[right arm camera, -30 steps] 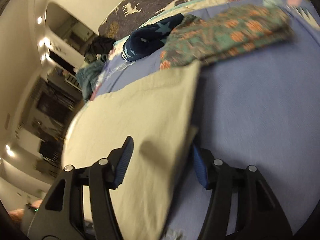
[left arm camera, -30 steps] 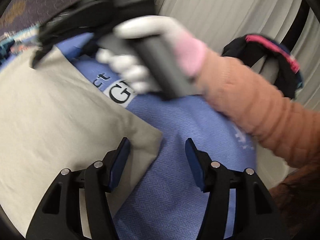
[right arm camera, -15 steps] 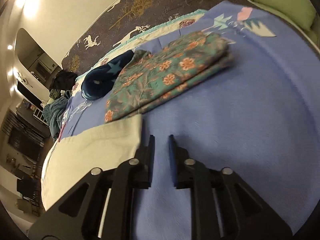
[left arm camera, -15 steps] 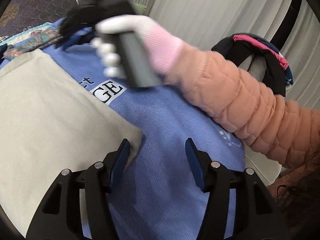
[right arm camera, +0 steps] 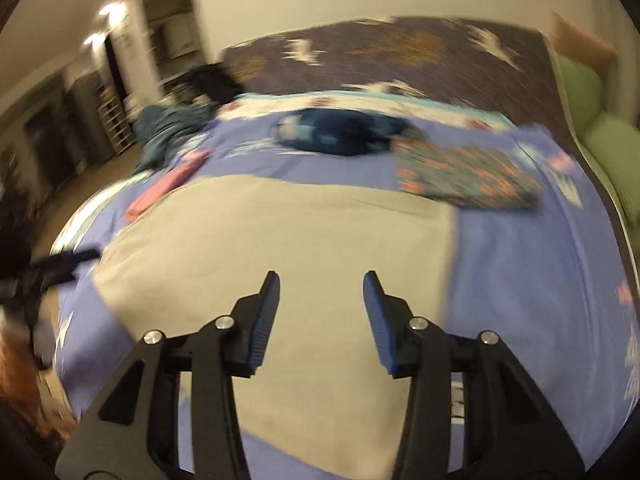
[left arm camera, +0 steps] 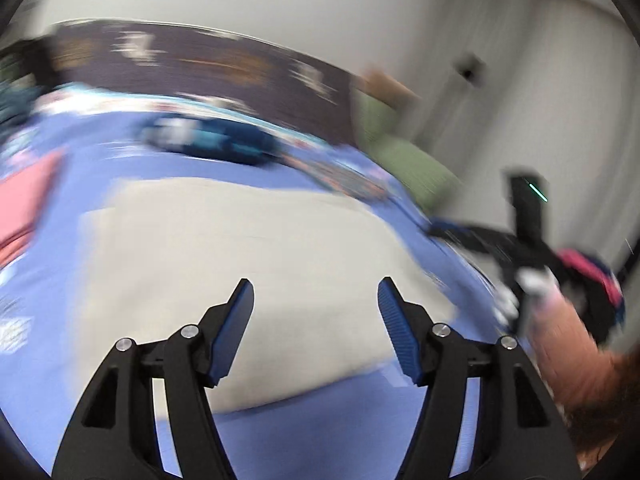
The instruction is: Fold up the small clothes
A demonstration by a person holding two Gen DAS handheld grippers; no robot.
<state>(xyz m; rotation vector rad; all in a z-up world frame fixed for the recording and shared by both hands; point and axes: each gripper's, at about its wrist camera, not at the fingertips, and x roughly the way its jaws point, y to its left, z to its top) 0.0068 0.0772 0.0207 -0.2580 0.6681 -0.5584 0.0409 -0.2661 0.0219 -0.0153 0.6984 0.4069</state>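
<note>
A beige garment (right arm camera: pixel 280 256) lies flat on the blue bed cover (right arm camera: pixel 532 280); it also shows in the left wrist view (left arm camera: pixel 248 248). My right gripper (right arm camera: pixel 320 292) is open and empty above the garment's near part. My left gripper (left arm camera: pixel 314 304) is open and empty above the garment's near edge. The right gripper appears in the left wrist view (left arm camera: pixel 480 240) at the right, held in a white-gloved hand. Both views are motion-blurred.
A folded floral garment (right arm camera: pixel 464 176) lies at the back right. A dark blue starred garment (right arm camera: pixel 340 132) lies behind the beige one, a pink one (right arm camera: pixel 160 192) at the left. A green cushion (right arm camera: pixel 600 120) lines the right side, a patterned dark blanket (right arm camera: pixel 400 52) the far end.
Both grippers have pulled back and up from the beige garment. The right gripper, shut half a second ago, is now open. The garment now lies flat under both.
</note>
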